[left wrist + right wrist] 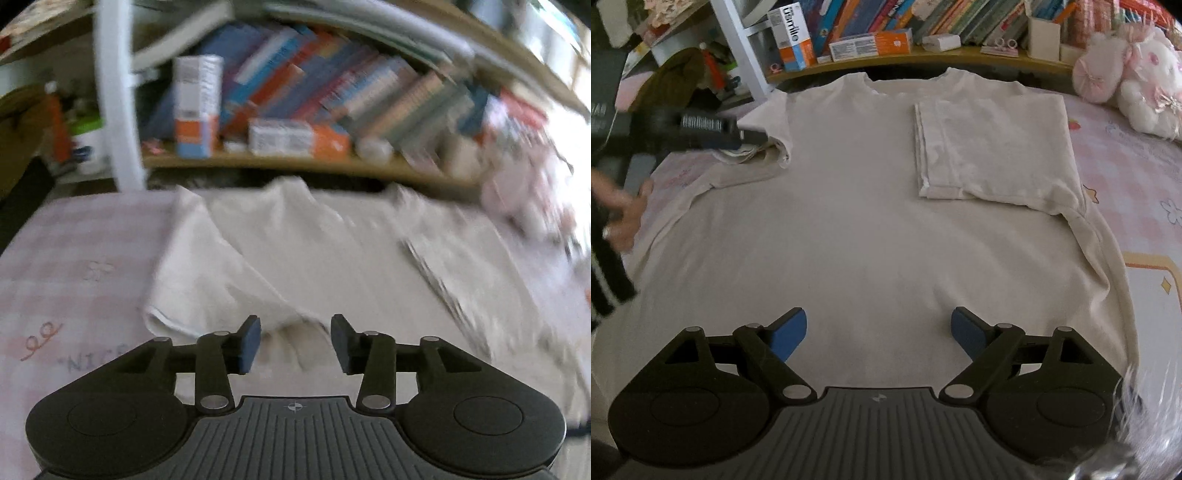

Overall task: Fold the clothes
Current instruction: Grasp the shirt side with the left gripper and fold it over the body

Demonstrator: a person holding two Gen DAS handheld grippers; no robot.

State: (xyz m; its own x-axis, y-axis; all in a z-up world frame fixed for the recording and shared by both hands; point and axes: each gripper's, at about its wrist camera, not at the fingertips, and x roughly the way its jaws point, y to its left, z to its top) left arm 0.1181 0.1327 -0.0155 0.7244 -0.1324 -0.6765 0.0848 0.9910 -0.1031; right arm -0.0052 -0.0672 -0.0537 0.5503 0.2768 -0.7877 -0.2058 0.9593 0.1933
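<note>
My right gripper (879, 338) hovers over the near hem of the white T-shirt (871, 236), its blue-padded jaws spread wide with nothing between them. The shirt lies flat on the bed (1126, 155), which is covered in a pink checked sheet, with the collar toward the far edge, where a wooden shelf (923, 57) runs along the bed. The sleeve on the right side of the shirt (993, 147) is already folded inward onto the chest as a neat rectangle. The sleeve on the left side (764, 147) is bunched and partly lifted near the far left corner of the bed, and in the right wrist view my left gripper (753, 137) reaches in at that sleeve from the left, touching it; from that angle I cannot tell whether it pinches the cloth. In its own blurred view my left gripper (295, 341) shows its jaws partly open, a clear gap between the pads, with creased sleeve fabric lying just beyond and below them and nothing visibly clamped. My left hand (624, 214) shows at the left edge of the bed. On the shelf stand a row of leaning books (942, 18), an orange and white box (792, 37) upright and another lying flat (871, 42). A pink and white plush toy (1137, 74) sits at the far right corner of the bed.
</note>
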